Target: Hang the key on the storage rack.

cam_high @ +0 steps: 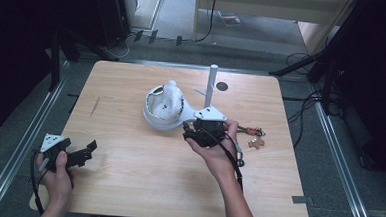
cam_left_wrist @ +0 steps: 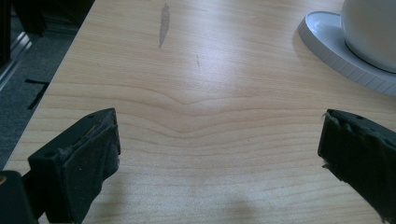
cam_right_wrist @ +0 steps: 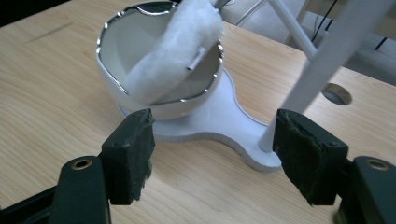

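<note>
White bowl (cam_right_wrist: 159, 70) on its stand (cam_right_wrist: 219, 126) sits just beyond my right gripper (cam_right_wrist: 212, 149), jaws spread empty; my left gripper (cam_left_wrist: 219, 149) rests open over bare table (cam_left_wrist: 196, 93).

A white stand (cam_high: 173, 118) sits mid-counter (cam_high: 128, 160), its bowl (cam_right_wrist: 140, 60) holding a fluffy white pad (cam_right_wrist: 175, 49), with a post (cam_high: 212, 84) rising from its flat base (cam_right_wrist: 219, 126). A round hole (cam_high: 222, 86) lies just beyond the post. Small brown trinkets (cam_high: 256, 141) lie to the right. A grey smear (cam_left_wrist: 163, 23) marks the wood at left.
</note>
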The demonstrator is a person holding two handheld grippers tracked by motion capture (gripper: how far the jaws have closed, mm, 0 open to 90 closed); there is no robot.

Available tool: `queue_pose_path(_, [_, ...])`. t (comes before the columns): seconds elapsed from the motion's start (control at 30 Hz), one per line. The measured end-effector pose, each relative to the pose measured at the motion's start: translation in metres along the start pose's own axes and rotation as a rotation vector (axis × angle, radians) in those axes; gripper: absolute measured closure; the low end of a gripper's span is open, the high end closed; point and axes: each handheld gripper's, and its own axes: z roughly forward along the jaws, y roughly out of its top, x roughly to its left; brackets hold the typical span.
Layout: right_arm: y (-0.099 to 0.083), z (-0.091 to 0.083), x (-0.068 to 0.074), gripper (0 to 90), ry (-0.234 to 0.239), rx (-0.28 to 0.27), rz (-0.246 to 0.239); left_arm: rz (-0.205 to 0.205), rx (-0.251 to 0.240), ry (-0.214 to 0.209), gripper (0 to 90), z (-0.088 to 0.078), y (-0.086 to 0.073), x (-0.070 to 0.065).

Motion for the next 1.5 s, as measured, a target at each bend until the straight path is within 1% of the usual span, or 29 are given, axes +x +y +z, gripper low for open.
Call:
queue_pose_path(0.1, [-0.004, -0.005, -0.010, 31.1, -0.002, 0.009, -0.004, 0.001, 0.001, 0.001, 0.0, 0.000, 0.000, 0.000])
queue_pose_path(0.17, [-0.006, -0.008, -0.016, 31.5, -0.009, 0.014, -0.015, -0.001, 0.002, 0.002, 0.0, 0.000, 0.000, 0.000])
queue_pose_path(0.27, [-0.010, -0.011, -0.026, 31.9, -0.004, 0.016, -0.028, 0.001, 0.003, 0.003, 0.0, 0.000, 0.000, -0.001])
queue_pose_path(0.33, [-0.014, -0.011, -0.033, 32.1, 0.005, 0.024, -0.047, 0.001, 0.004, 0.005, 0.0, 0.001, 0.000, -0.001])
queue_pose_path(0.37, [-0.016, -0.010, -0.037, 32.3, 0.005, 0.029, -0.064, 0.004, 0.004, 0.006, 0.0, 0.001, 0.001, -0.001])
queue_pose_path(0.47, [-0.022, -0.007, -0.046, 33.1, 0.002, 0.057, -0.103, 0.006, 0.006, 0.005, 0.0, 0.001, 0.001, 0.000])
queue_pose_path(0.67, [-0.034, 0.000, -0.064, 33.5, 0.007, 0.131, -0.156, 0.006, 0.003, 0.007, 0.0, 0.001, 0.000, 0.000])
queue_pose_path(0.8, [-0.041, 0.003, -0.078, 34.0, 0.012, 0.156, -0.153, 0.006, 0.003, 0.007, 0.0, 0.001, 0.000, -0.001])
queue_pose_path(0.9, [-0.047, 0.007, -0.089, 34.6, 0.004, 0.178, -0.144, 0.005, 0.003, 0.008, 0.0, 0.000, 0.000, -0.001])
queue_pose_path(1.1, [-0.059, 0.013, -0.113, 35.6, -0.006, 0.239, -0.165, 0.002, 0.000, 0.005, 0.0, 0.000, 0.000, 0.000])
queue_pose_path(1.17, [-0.062, 0.014, -0.120, 35.6, -0.008, 0.255, -0.177, 0.002, 0.000, 0.006, 0.0, 0.000, 0.000, 0.000])
queue_pose_path(1.23, [-0.064, 0.014, -0.127, 35.7, -0.013, 0.266, -0.178, 0.001, 0.000, 0.007, 0.0, 0.000, 0.000, -0.001])
queue_pose_path(1.27, [-0.065, 0.014, -0.130, 35.7, -0.009, 0.266, -0.176, 0.002, 0.000, 0.007, 0.0, 0.000, 0.000, -0.001])
queue_pose_path(1.3, [-0.066, 0.014, -0.133, 35.9, -0.011, 0.271, -0.164, 0.002, 0.000, 0.007, 0.0, 0.000, 0.000, -0.001])
queue_pose_path(1.4, [-0.069, 0.014, -0.142, 36.9, -0.016, 0.284, -0.158, 0.002, 0.000, 0.007, 0.0, 0.000, 0.000, -0.001])
queue_pose_path(1.5, [-0.074, 0.014, -0.152, 37.2, -0.009, 0.302, -0.157, 0.002, -0.001, 0.008, 0.0, 0.000, 0.000, -0.001])
